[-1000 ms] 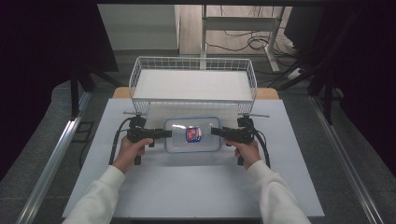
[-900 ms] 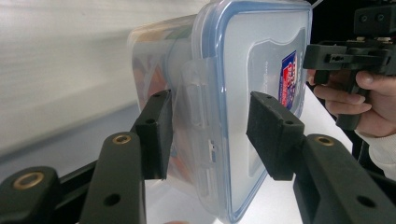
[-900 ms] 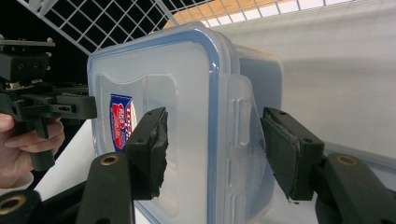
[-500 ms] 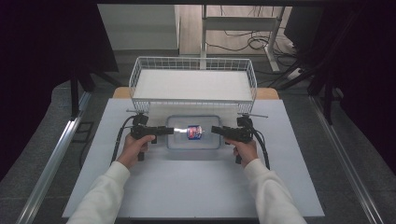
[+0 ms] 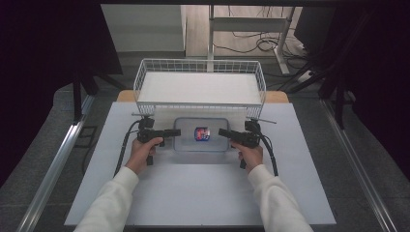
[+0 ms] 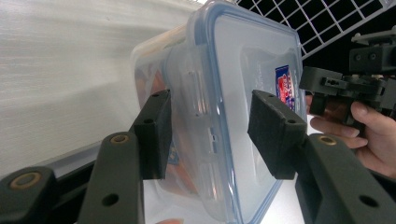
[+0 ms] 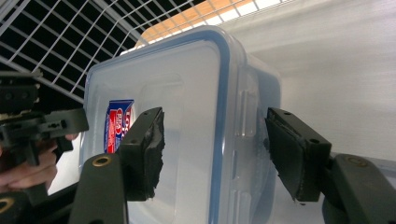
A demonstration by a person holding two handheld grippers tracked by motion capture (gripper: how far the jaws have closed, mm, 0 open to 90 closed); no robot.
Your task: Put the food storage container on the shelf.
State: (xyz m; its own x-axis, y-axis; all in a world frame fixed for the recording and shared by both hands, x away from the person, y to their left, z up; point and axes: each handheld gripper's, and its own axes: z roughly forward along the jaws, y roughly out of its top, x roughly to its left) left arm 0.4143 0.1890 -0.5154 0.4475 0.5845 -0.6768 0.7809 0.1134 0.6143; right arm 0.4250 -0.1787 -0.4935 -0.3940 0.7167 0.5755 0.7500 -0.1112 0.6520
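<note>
A clear plastic container (image 5: 188, 141) with a blue-rimmed lid and a red and blue label is held between my two grippers in front of the wire basket (image 5: 140, 77). My left gripper (image 5: 176, 132) is shut on its left end. In the left gripper view, that gripper (image 6: 212, 135) has one pad on the container's (image 6: 233, 70) lid and the other against its base. My right gripper (image 5: 221, 131) is shut on the right end. In the right gripper view, it (image 7: 219, 154) clamps the container (image 7: 187, 93) the same way. Each gripper view also shows the opposite gripper: right (image 6: 327, 84), left (image 7: 56, 123).
The white wire basket stands just behind the container on the pale table (image 5: 203, 193). Metal rails run along the table's left and right sides. A white desk frame and cables (image 5: 251, 46) lie on the floor beyond.
Both grippers and the container between them have shifted slightly away from the person, toward the wire basket.
</note>
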